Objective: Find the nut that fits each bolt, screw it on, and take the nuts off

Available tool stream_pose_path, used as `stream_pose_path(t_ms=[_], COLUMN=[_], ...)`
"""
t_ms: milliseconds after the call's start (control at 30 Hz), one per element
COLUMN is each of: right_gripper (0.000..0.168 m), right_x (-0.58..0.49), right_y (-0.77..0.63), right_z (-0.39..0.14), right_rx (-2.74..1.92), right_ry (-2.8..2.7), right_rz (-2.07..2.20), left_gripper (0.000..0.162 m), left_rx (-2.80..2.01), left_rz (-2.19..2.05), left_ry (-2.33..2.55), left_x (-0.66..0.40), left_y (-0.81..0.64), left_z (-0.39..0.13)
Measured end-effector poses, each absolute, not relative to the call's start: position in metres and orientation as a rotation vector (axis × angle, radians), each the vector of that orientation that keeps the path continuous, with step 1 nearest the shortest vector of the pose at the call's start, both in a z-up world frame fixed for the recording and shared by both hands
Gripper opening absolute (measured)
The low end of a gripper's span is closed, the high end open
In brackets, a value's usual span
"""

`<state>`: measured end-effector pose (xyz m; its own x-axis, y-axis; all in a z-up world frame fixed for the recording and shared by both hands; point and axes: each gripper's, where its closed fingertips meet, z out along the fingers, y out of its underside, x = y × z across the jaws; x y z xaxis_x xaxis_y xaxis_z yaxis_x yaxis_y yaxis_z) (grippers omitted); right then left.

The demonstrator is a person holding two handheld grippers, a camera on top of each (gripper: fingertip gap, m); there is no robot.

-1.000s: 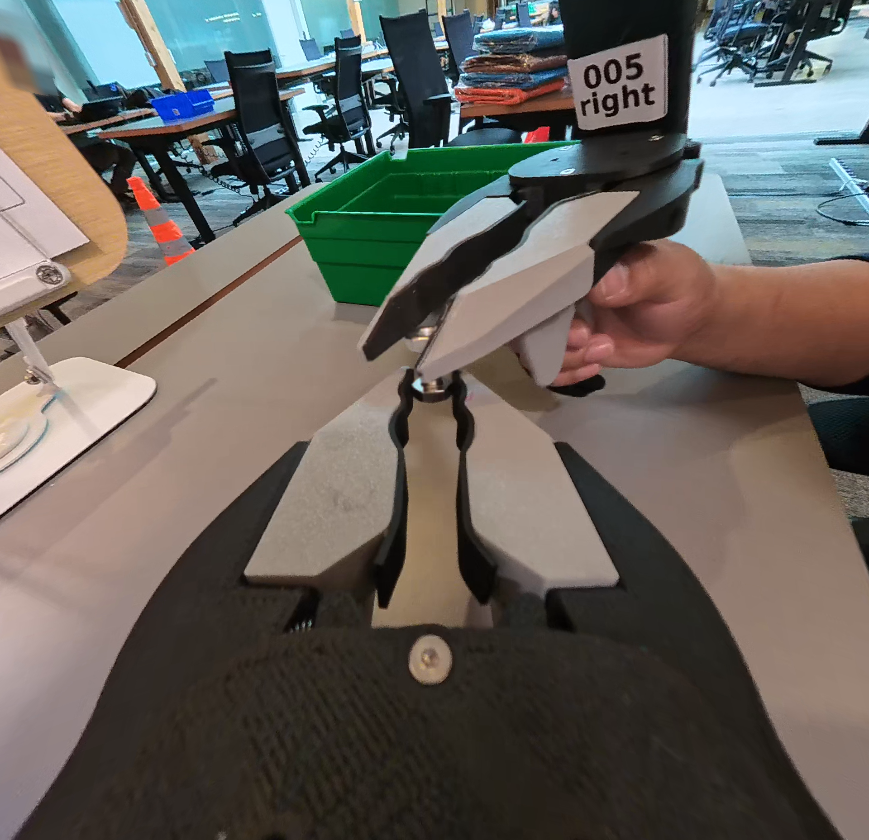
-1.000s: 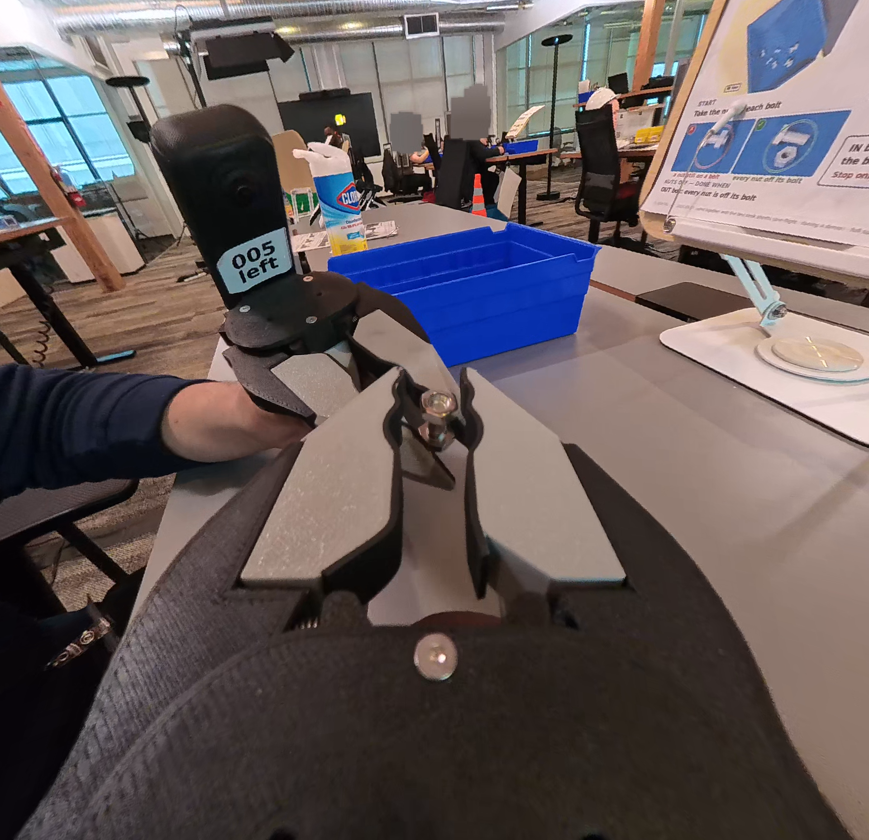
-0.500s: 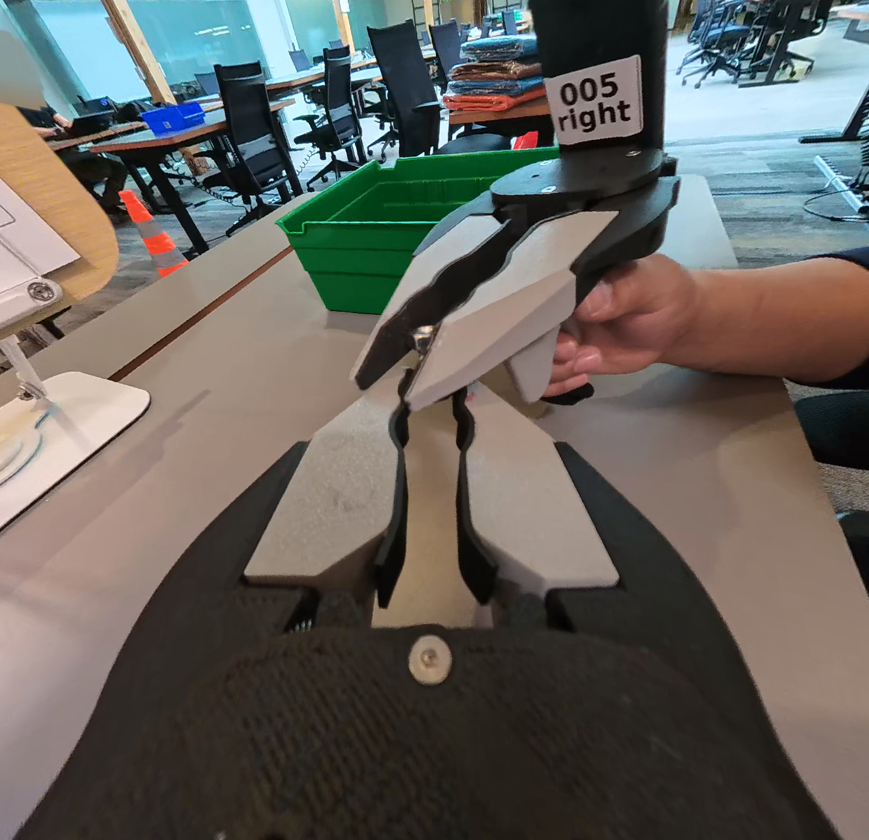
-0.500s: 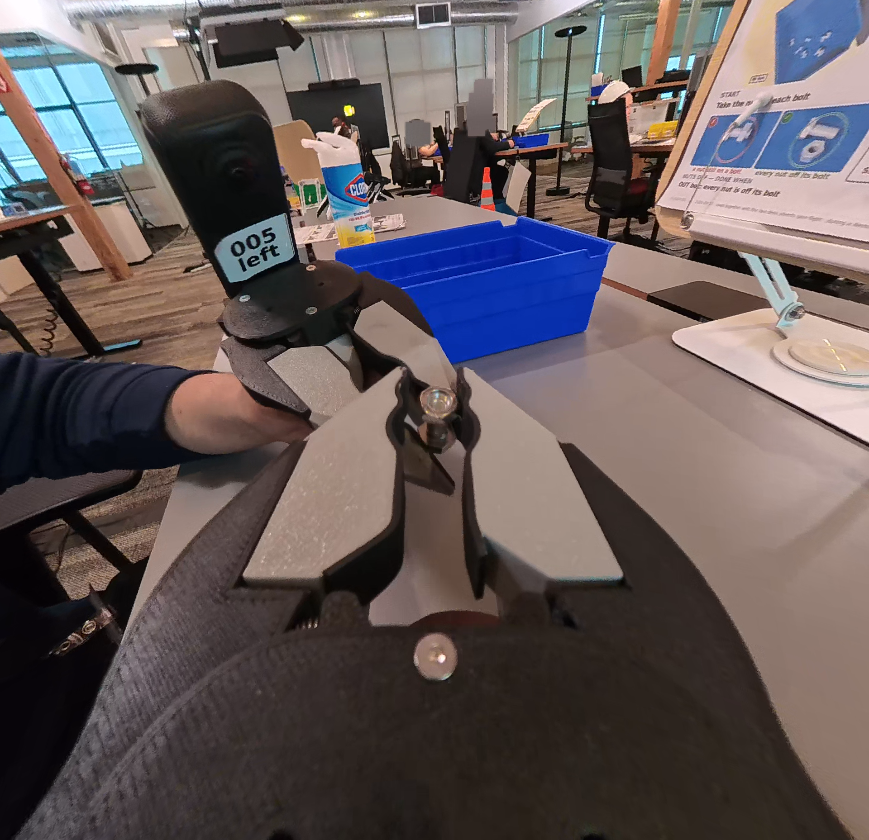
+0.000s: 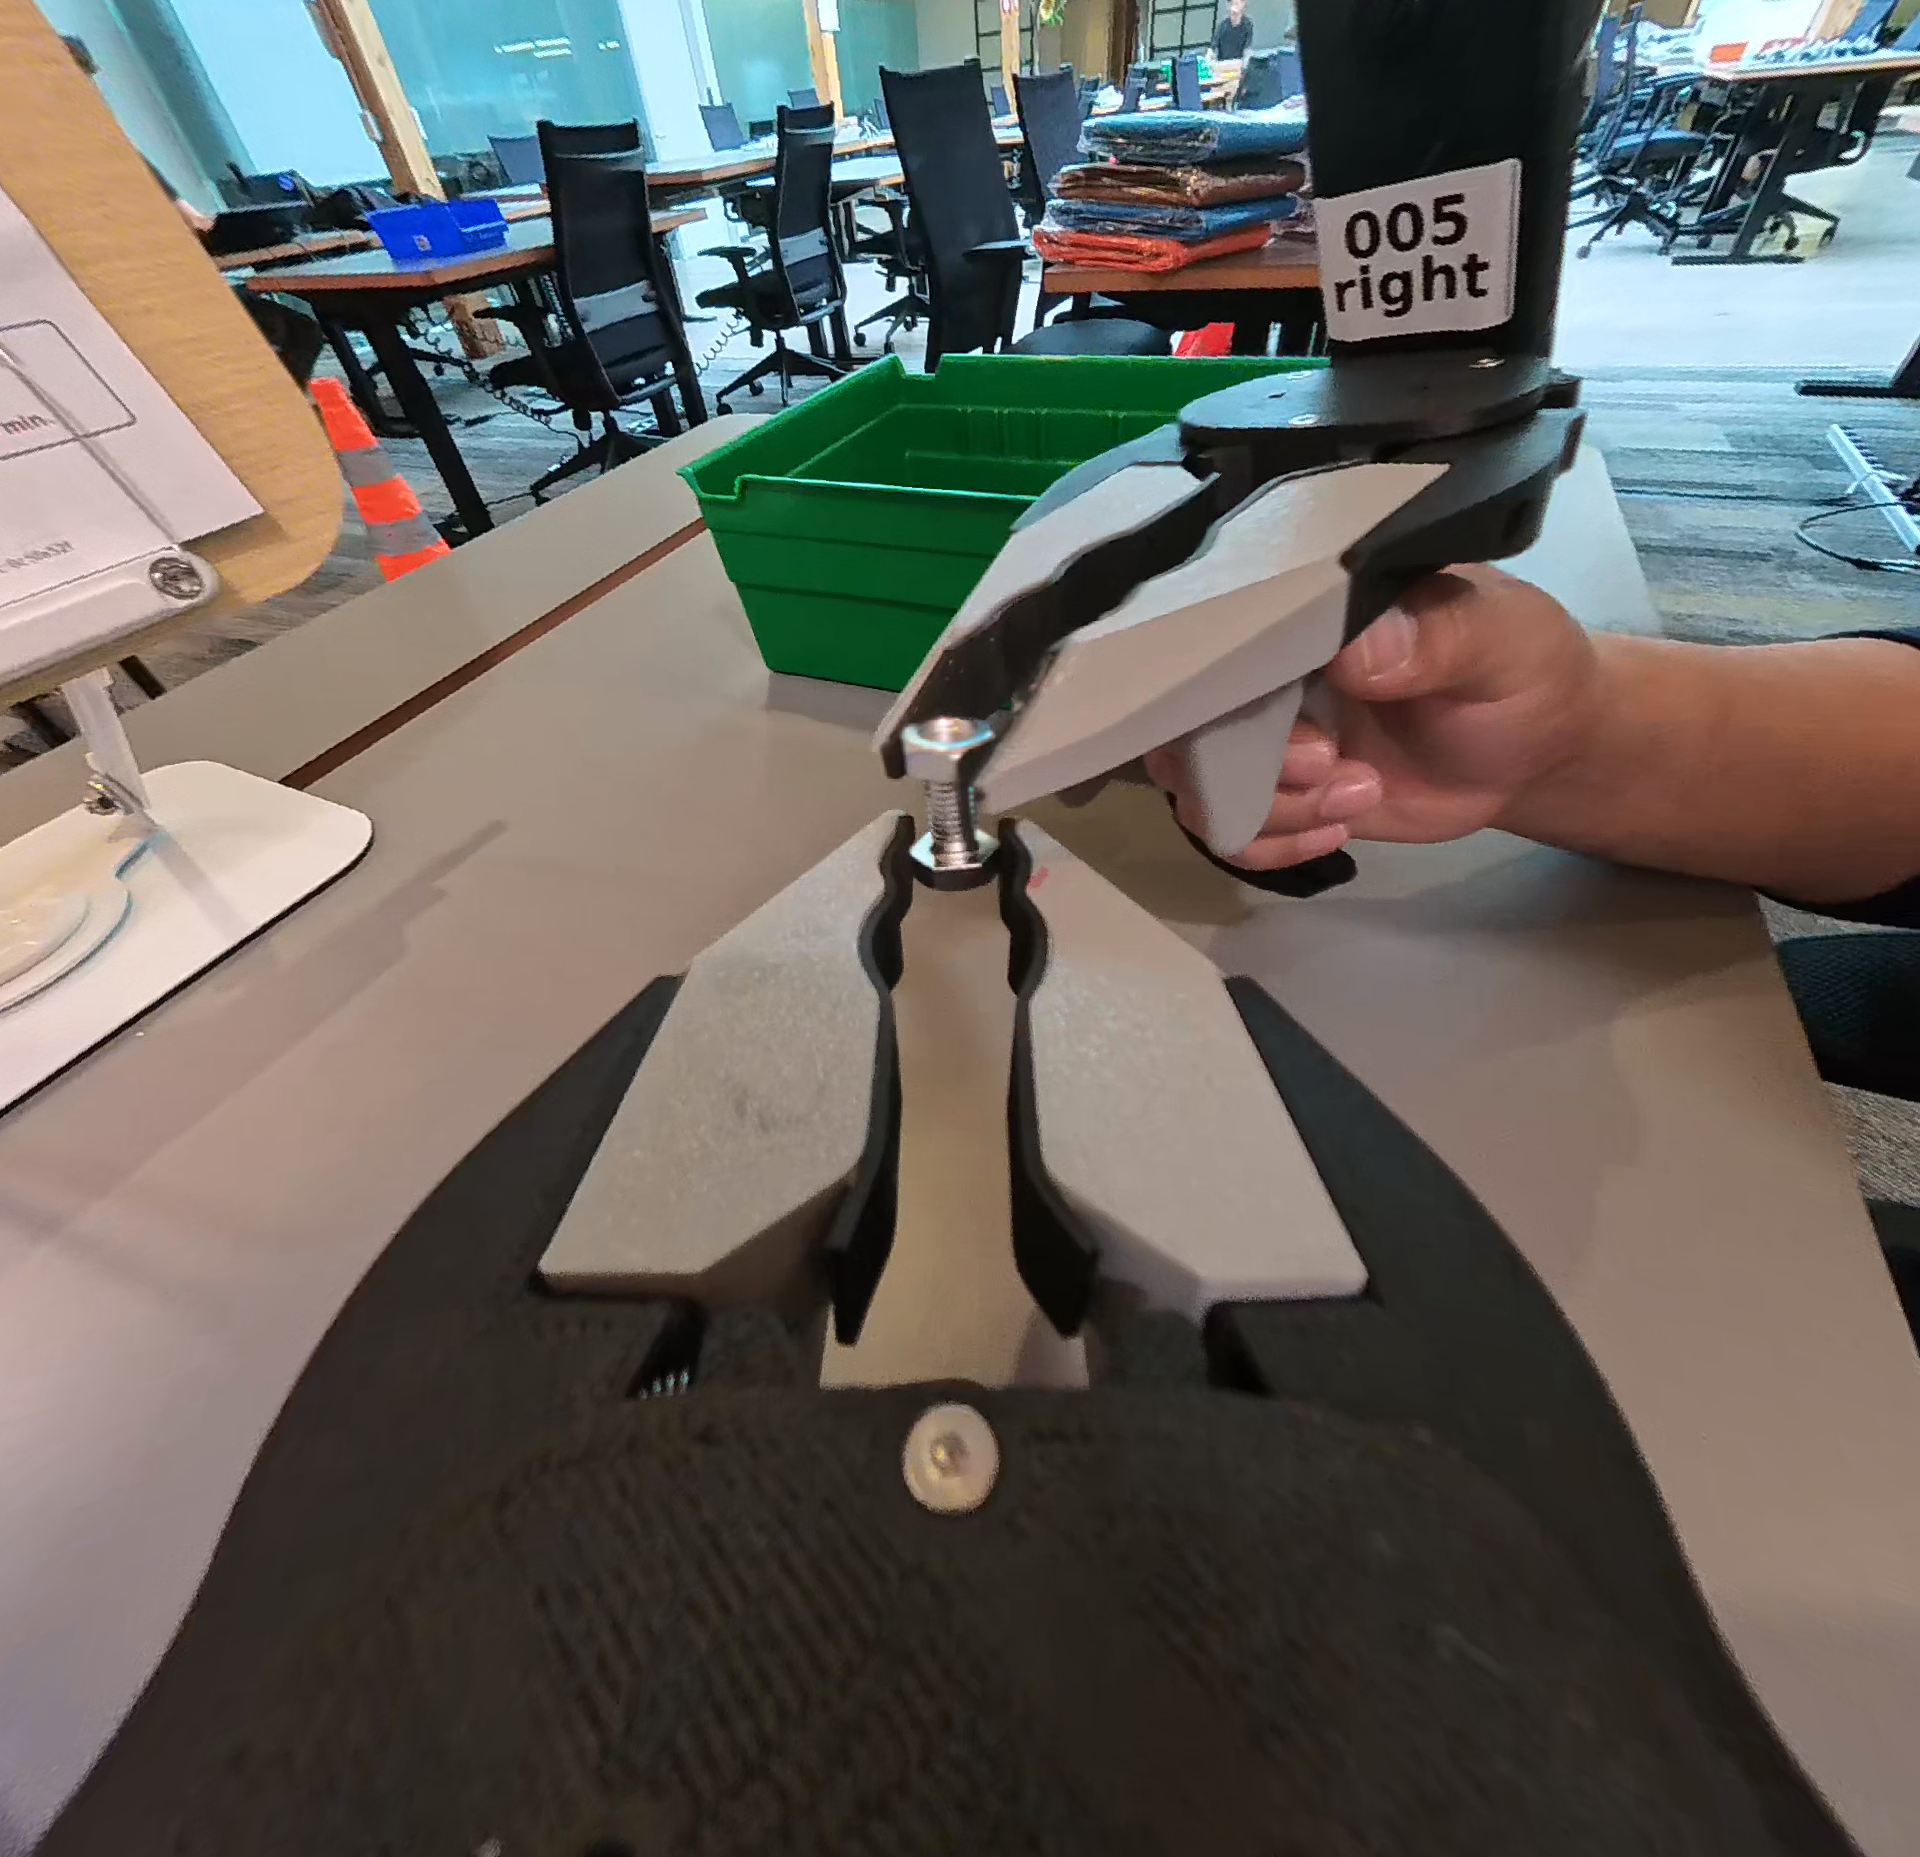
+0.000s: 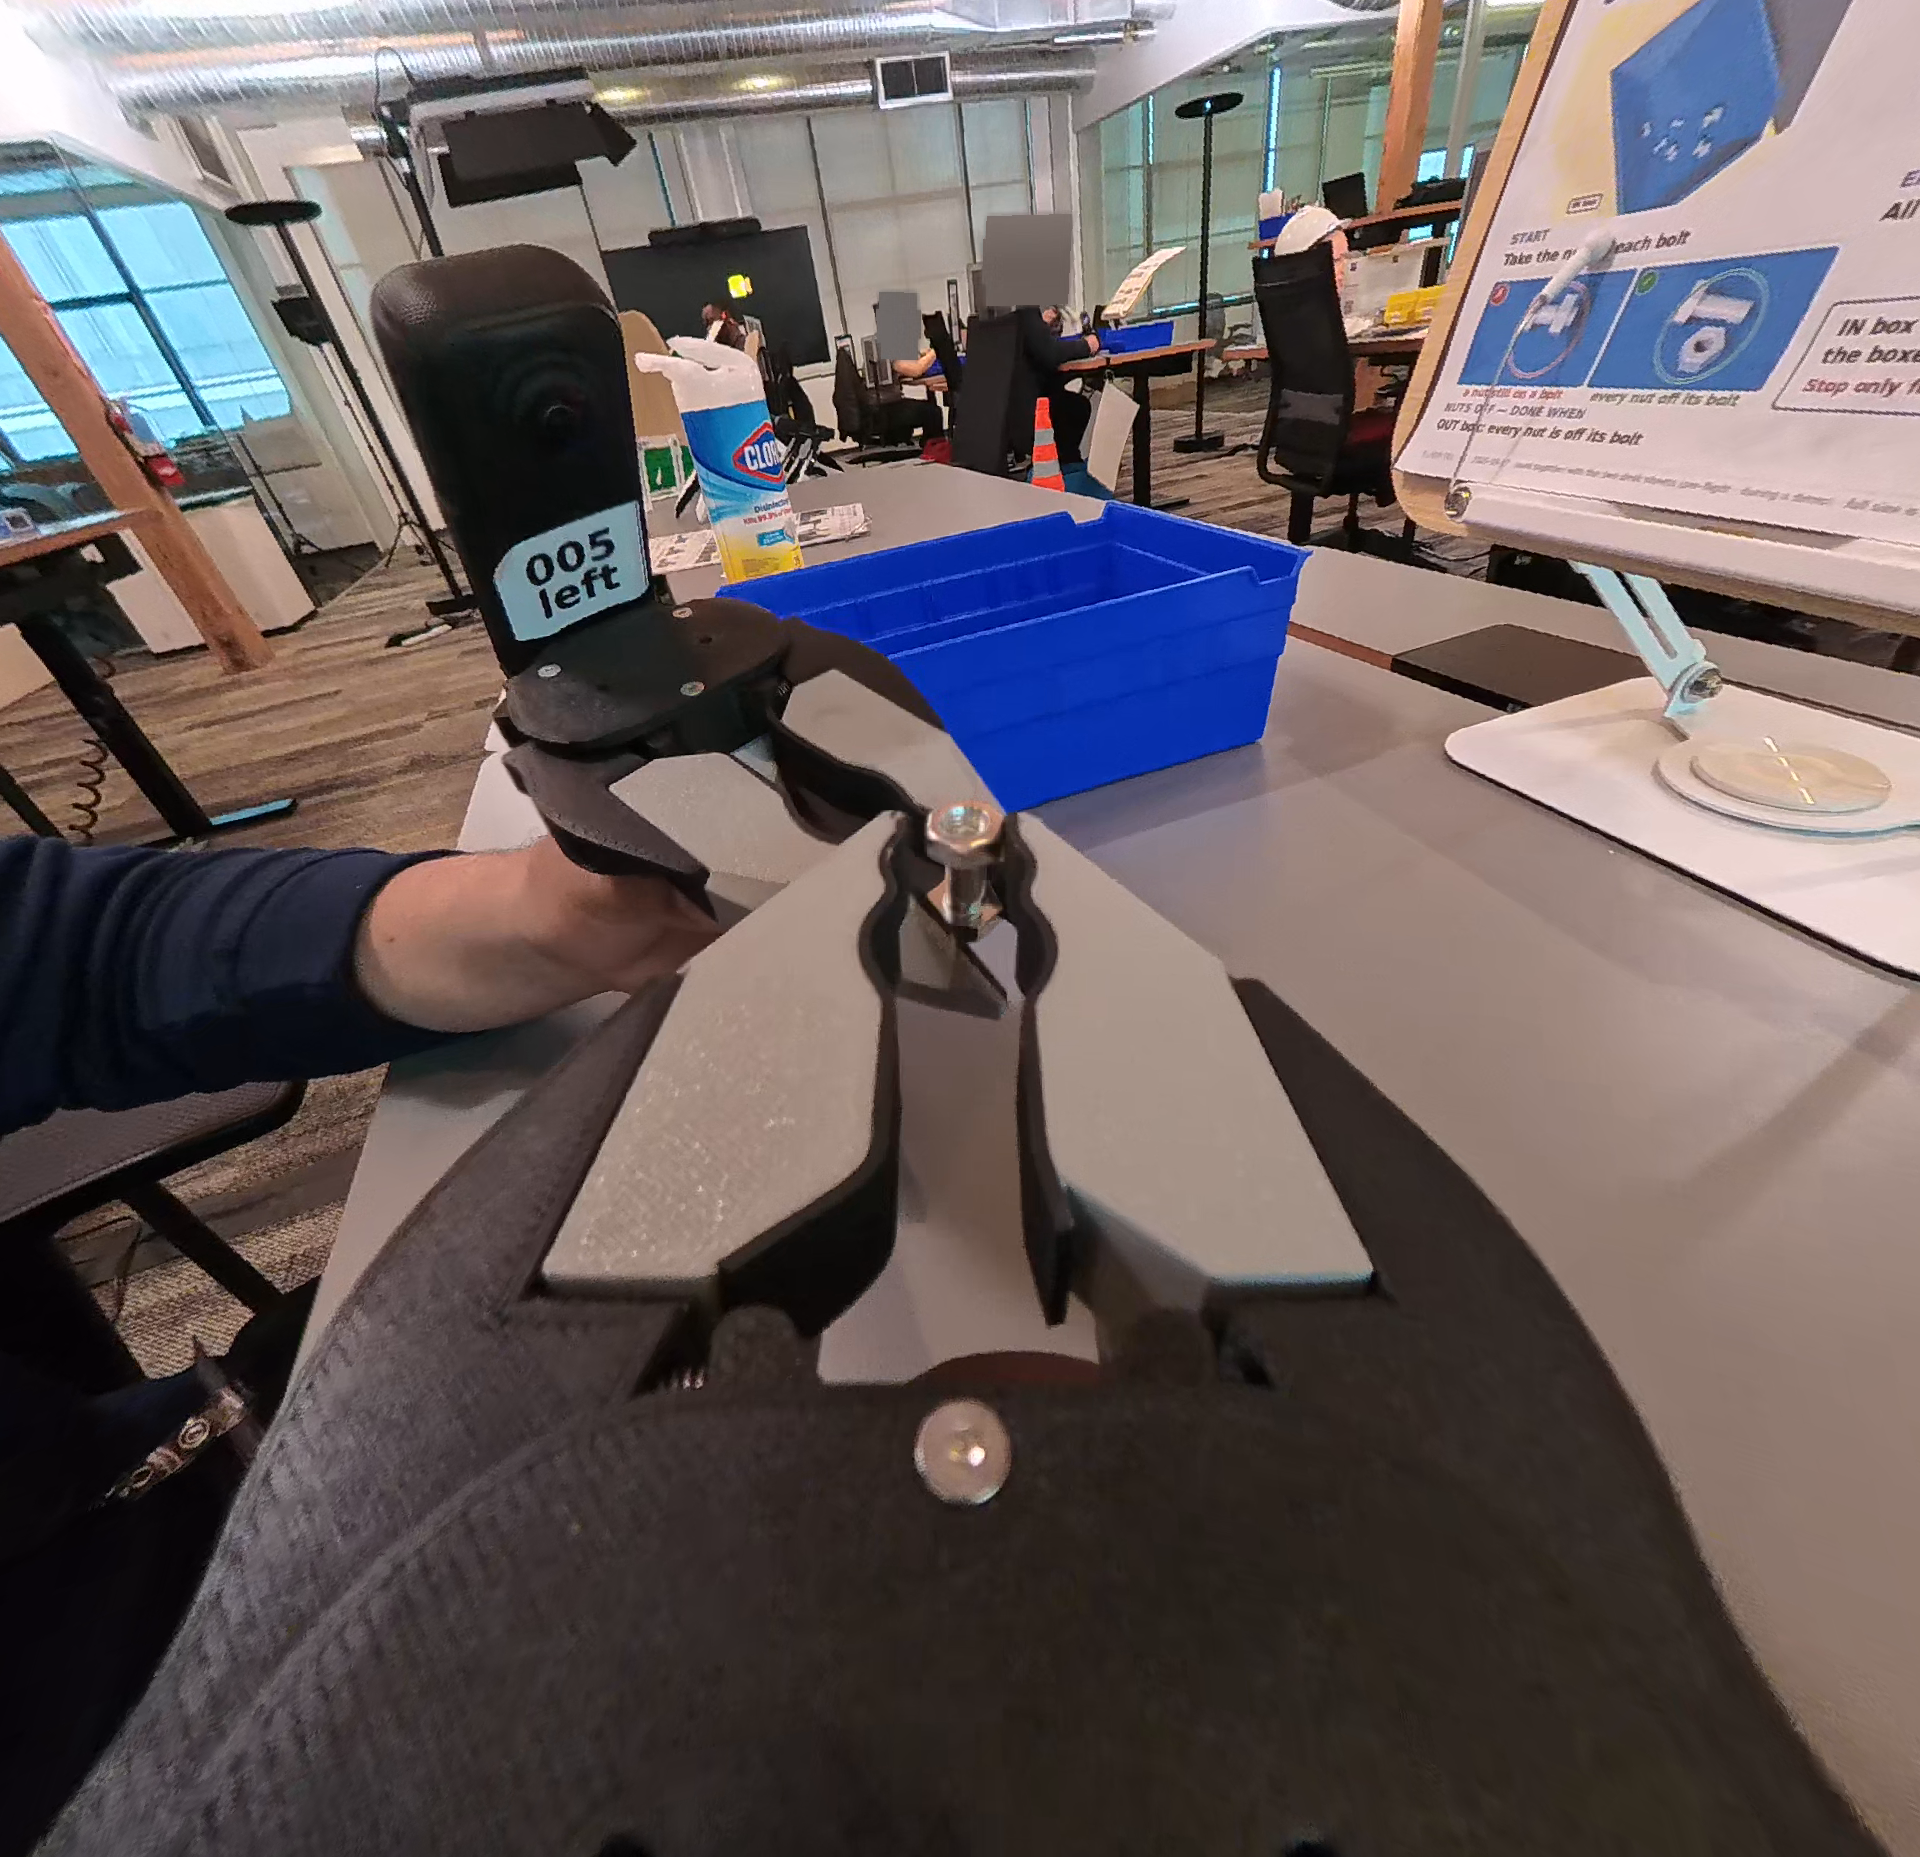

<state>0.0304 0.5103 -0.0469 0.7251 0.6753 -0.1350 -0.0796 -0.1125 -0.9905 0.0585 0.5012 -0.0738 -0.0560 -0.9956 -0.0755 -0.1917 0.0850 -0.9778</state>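
Here, the green bin stands on the grey table beyond my tips in the left wrist view; the part of its inside that I can see holds nothing. The blue bin shows only in the right wrist view, and what I see of its inside is likewise bare; behind it stands a wipes canister. That view also gives the instruction board on its white stand, which the left wrist view catches only at its edge. The left view alone shows the bare threads between the two hex pieces. My left gripper is nearly closed, its fingertips pinching the lower hex piece, the nut, as far as I can tell. My right gripper is closed just as narrowly on the upper hex piece, which I take for the head of the bolt; the bolt stands upright in the air above the table, near its middle
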Motion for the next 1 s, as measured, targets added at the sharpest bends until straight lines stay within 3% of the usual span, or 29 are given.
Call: stream_pose_path(t_ms=[333,667,700,867,1000], right_gripper=[0.011,0.009,0.002,0.002,0.002], right_x=[0.024,0.078,0.089,0.192,0.329], right_y=[0.509,0.506,0.5,0.465,0.467], right_z=[-0.048,-0.02,-0.009,0.027,-0.037], right_rx=[-1.561,-1.544,-1.545,-1.671,-2.054], right_ry=[-0.504,-0.425,-0.406,-0.23,-0.02], right_rz=[0.739,0.335,0.281,0.006,-0.318], left_gripper=[0.014,0.014,0.014,0.014,0.014], left_rx=[-1.238,-1.311,-1.319,-1.3,-1.279], left_rz=[-1.16,-1.113,-1.108,-1.101,-1.096], left_ry=[1.473,1.495,1.503,1.569,1.605], left_x=[0.061,0.063,0.064,0.068,0.07], left_y=[0.486,0.498,0.498,0.484,0.475], left_z=[-0.073,-0.092,-0.096,-0.102,-0.105])
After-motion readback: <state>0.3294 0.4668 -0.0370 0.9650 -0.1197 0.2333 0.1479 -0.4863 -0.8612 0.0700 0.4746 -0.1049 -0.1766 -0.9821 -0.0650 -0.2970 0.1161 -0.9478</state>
